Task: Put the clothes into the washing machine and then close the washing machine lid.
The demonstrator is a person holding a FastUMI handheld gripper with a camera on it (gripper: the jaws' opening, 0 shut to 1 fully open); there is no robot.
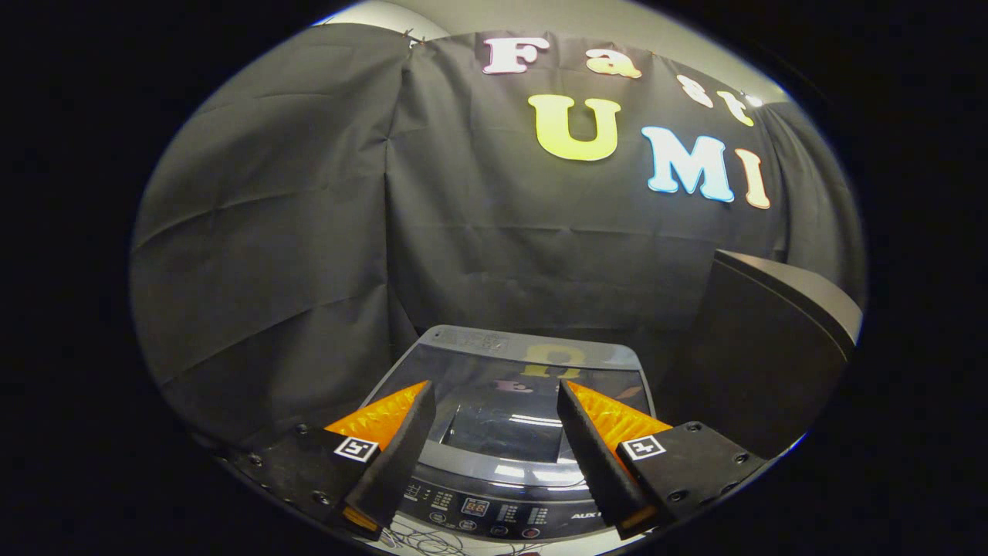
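Gripper (pixel 495 394) at the bottom centre of the frame, fingers spread wide apart, nothing between them. It hangs above the washing machine (pixel 509 432), not touching it.

Washing machine sits low in the frame, centre, seen from its front edge. Its lid (pixel 505 386) lies flat and shut, glossy dark panel with a window, reflections on it. Most of the lid shows in the gap between the two fingers and just beyond their tips.

Control panel (pixel 494 506) runs along the near edge of the machine, at the very bottom of the frame, partly covered by both fingers. Small lit display and rows of buttons on it; too small to make out.

Black cloth wall (pixel 324 232) takes up the whole upper and middle frame, creased, hanging behind the machine.

Dark slanted panel (pixel 760 347) with a grey top edge at right of the frame, beside the machine; cannot tell what it is.
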